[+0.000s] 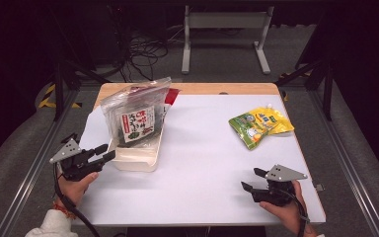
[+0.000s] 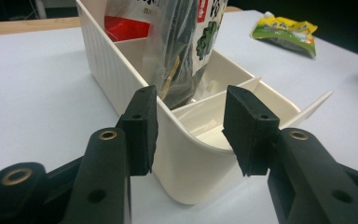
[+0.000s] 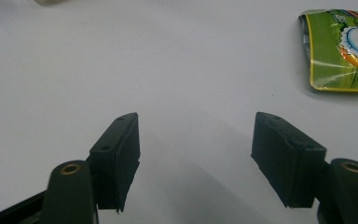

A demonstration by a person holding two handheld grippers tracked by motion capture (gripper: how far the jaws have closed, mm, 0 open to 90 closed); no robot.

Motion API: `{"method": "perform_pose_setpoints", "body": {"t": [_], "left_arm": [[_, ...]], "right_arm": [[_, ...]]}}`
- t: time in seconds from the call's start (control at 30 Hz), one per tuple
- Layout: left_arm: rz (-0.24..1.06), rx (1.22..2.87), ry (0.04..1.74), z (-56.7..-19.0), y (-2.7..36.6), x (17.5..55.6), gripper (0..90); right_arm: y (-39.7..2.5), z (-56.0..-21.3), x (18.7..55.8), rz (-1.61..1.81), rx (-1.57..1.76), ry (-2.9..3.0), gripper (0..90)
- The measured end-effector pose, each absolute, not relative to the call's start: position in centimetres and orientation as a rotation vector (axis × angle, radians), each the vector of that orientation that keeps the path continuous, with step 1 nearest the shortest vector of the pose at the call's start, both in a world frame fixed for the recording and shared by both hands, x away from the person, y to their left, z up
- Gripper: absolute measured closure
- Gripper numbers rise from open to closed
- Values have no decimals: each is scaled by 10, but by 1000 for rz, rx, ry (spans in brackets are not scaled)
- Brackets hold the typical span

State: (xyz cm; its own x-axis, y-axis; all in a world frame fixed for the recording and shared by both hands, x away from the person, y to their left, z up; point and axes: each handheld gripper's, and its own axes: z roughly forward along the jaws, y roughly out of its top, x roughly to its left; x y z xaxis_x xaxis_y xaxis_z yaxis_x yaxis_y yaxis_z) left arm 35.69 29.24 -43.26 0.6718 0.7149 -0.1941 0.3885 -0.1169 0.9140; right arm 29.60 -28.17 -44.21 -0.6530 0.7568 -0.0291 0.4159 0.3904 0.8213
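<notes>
Organizer bin [image 2: 135, 88]: your left gripper [image 2: 189, 126] gapes at its near corner; your right gripper [image 3: 196, 154] rests open, well apart.

Cream ribbed bin [image 2: 121, 74] (divided), seaweed packet [image 1: 137, 123] upright inside

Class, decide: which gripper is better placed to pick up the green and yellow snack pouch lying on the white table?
Right. The right gripper is open on the pouch's side of the table; the left gripper sits at the cream plastic bin, far across.
</notes>
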Motion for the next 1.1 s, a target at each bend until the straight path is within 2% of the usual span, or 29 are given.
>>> {"method": "perform_pose_setpoints", "body": {"t": [0.2, 0.33, 0.57, 0.73, 0.87, 1.1], "left_arm": [[299, 1707, 888, -434, 293, 351, 560], [318, 1707, 878, -433, 292, 347, 553], [423, 1742, 853, -424, 289, 330, 443], [502, 1753, 830, -417, 288, 303, 368], [494, 1770, 790, -416, 284, 286, 355], [363, 1913, 694, -432, 251, 272, 316]], "right_arm": [[-283, -440, 299, 1165, 1015, 2240, 327], [-288, -438, 302, 1167, 1039, 2216, 327], [-304, -431, 322, 1152, 1155, 2117, 359], [-319, -431, 347, 1156, 1292, 2035, 378], [-322, -431, 361, 1160, 1338, 2002, 375], [-321, -434, 390, 1178, 1445, 1937, 309]]}}
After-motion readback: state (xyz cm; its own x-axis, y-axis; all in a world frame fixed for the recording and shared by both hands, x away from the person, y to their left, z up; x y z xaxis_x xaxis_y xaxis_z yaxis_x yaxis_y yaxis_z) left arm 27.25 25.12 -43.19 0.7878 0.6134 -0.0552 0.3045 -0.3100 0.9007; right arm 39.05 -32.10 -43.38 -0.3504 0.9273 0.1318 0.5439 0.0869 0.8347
